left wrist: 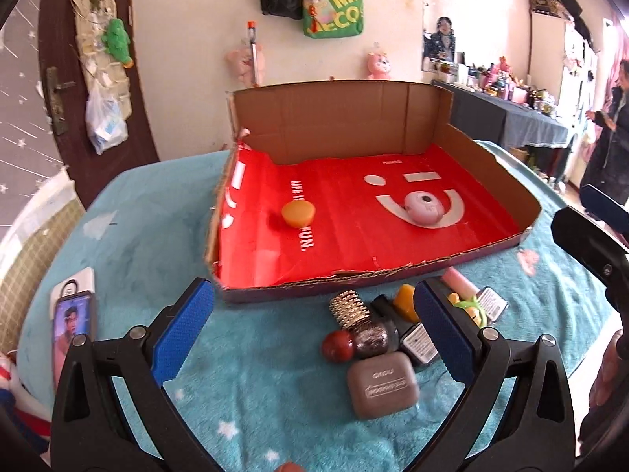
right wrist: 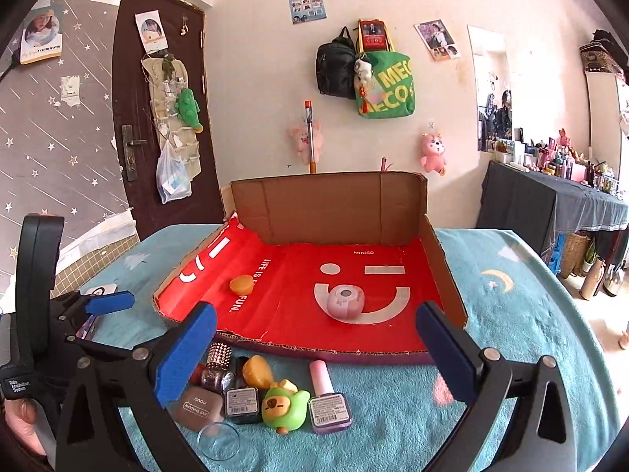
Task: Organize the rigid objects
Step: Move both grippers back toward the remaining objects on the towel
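Both claws — left claw [left wrist: 314, 338] and right claw [right wrist: 314, 358] — gape wide, empty, above the small items [right wrist: 267, 397] clustered on the table [right wrist: 511, 314] before the box [right wrist: 334, 299]. Best to single out one edge piece — the green toy [right wrist: 285, 407] — and close squarely.

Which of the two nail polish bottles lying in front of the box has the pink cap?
The right-hand nail polish bottle, beside the green toy; the other bottle, left of that toy, has a black cap.

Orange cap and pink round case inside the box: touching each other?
Apart. The right wrist view shows the orange cap and pink round case separated by bare red box floor.
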`<state>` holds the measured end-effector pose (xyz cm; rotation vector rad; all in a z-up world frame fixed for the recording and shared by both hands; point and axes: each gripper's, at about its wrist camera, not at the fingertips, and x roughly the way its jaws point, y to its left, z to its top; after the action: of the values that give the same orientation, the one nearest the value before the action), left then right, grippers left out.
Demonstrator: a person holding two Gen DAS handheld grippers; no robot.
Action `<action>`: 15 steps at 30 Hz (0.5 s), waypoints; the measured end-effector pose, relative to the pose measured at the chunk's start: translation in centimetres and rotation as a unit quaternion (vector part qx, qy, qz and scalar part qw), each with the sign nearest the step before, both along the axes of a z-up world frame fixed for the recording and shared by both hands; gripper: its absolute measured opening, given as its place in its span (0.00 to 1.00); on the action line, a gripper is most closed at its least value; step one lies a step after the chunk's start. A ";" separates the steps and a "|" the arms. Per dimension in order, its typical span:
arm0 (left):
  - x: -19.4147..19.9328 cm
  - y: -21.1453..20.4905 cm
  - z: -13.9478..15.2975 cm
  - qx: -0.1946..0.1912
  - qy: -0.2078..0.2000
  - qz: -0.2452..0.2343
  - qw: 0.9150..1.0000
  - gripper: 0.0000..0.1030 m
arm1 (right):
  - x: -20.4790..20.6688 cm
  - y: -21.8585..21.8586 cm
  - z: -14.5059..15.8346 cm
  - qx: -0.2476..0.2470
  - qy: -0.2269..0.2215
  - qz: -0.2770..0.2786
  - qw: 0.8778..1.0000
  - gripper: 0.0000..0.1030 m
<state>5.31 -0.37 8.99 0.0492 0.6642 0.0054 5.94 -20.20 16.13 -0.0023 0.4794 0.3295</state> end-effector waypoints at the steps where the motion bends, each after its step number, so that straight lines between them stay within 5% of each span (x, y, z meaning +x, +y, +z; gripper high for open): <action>1: -0.2 0.0 0.0 0.001 0.000 0.002 1.000 1.00 | -0.3 0.0 -0.1 0.000 -0.004 0.000 1.000 1.00; 8: -1.8 0.6 0.1 -0.030 -0.011 0.008 0.999 1.00 | -1.6 0.0 -1.1 0.003 -0.005 0.003 1.000 1.00; 15: -2.9 2.3 -2.0 -0.099 0.025 0.026 0.994 1.00 | -2.4 -0.1 -2.7 -0.005 0.026 0.004 1.000 1.00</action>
<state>2.39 1.88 6.98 -0.1601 0.7138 -0.0112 3.56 -20.26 13.44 -0.0062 0.5328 0.3359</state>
